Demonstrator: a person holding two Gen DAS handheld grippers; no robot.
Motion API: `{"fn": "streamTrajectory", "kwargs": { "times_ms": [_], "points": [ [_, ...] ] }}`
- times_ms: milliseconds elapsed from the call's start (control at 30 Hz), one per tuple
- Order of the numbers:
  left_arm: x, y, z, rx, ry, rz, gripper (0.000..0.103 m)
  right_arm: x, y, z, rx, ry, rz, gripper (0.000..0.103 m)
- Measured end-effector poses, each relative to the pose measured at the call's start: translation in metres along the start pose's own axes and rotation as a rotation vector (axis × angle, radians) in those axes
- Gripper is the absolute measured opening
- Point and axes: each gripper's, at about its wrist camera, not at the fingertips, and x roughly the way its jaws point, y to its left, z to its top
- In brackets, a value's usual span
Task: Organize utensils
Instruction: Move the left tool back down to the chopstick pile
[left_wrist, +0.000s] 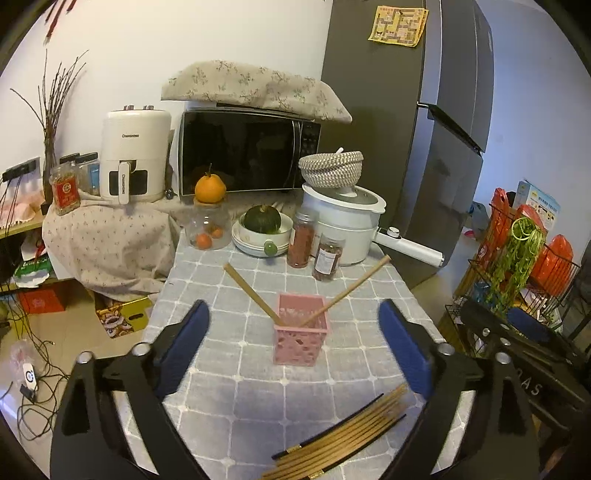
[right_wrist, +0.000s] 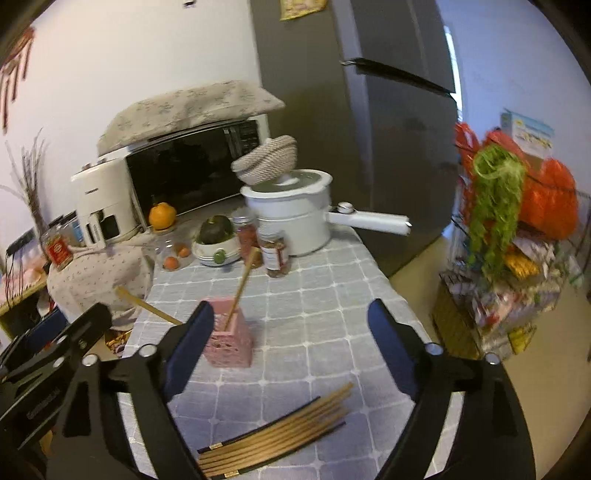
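Two light wooden chopsticks (left_wrist: 255, 295) already stand in the small pink perforated plastic holder (left_wrist: 300, 341), splayed wide apart so that one leans left and the other leans right, while a bundle of loose wooden and black-tipped chopsticks (left_wrist: 340, 435) lies flat on the grey grid-patterned cloth of the desk (left_wrist: 229, 398), near its front edge. The likeliest trouble, as I judge it, is the holder itself: it looks light and narrow, and the two long sticks leaning out over its rim could lever it over if a claw brushes either of them on the way down to the bundle. A second risk is the pile: the sticks lie touching one another, so a grab may lift several at once or roll the outer ones off the front edge of the desk. Glass spice jars (left_wrist: 327, 258) stand behind the holder and could be knocked by a long stick swung too far. Both claws are spread wide with nothing between their blue pads: the left claw (left_wrist: 293, 354) frames the holder without touching it, and the right claw (right_wrist: 290, 350) hangs above the cloth beside the holder, its left pad in front of it, though contact cannot be told.
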Motion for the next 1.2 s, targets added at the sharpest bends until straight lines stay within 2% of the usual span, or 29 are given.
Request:
{"fn": "streamTrajectory", "kwargs": {
  "times_ms": [67, 167, 267, 400, 500, 667, 800, 933, 1033, 1067, 1100, 1200],
  "points": [
    [0.0, -0.001, -0.004, -0.006, 0.008, -0.008, 0.096, -0.002, -0.013, -0.007, 0.042, -0.003, -0.029, 0.097],
    [0.009, -0.005, -0.013, 0.007, 0.048, -0.027, 0.096, -0.001, -0.048, -0.026, 0.16, 0.046, -0.077, 0.097],
    [0.021, -0.011, -0.022, 0.031, 0.102, -0.028, 0.096, 0.004, -0.089, -0.058, 0.266, 0.163, -0.098, 0.097],
    [0.042, -0.021, -0.036, 0.059, 0.202, -0.049, 0.096, 0.012, -0.123, -0.087, 0.327, 0.273, -0.14, 0.097],
    [0.065, -0.033, -0.049, 0.094, 0.309, -0.056, 0.096, 0.019, -0.137, -0.095, 0.364, 0.337, -0.131, 0.097],
    [0.109, -0.064, -0.072, 0.233, 0.499, -0.079, 0.096, 0.021, -0.156, -0.101, 0.424, 0.371, -0.118, 0.097],
    [0.147, -0.097, -0.085, 0.334, 0.658, -0.109, 0.096, 0.031, -0.171, -0.106, 0.535, 0.446, -0.062, 0.097],
    [0.187, -0.12, -0.093, 0.402, 0.805, -0.092, 0.096, 0.036, -0.182, -0.11, 0.612, 0.486, -0.021, 0.097],
    [0.21, -0.122, -0.101, 0.41, 0.902, -0.084, 0.086, 0.038, -0.185, -0.111, 0.624, 0.504, -0.007, 0.097],
    [0.215, -0.121, -0.104, 0.406, 0.927, -0.086, 0.079, 0.039, -0.185, -0.111, 0.628, 0.509, -0.003, 0.097],
    [0.219, -0.121, -0.106, 0.404, 0.944, -0.085, 0.072, 0.039, -0.185, -0.112, 0.632, 0.517, 0.003, 0.097],
    [0.227, -0.118, -0.113, 0.406, 0.979, -0.079, 0.062, 0.044, -0.187, -0.114, 0.649, 0.541, 0.019, 0.097]
  ]
}}
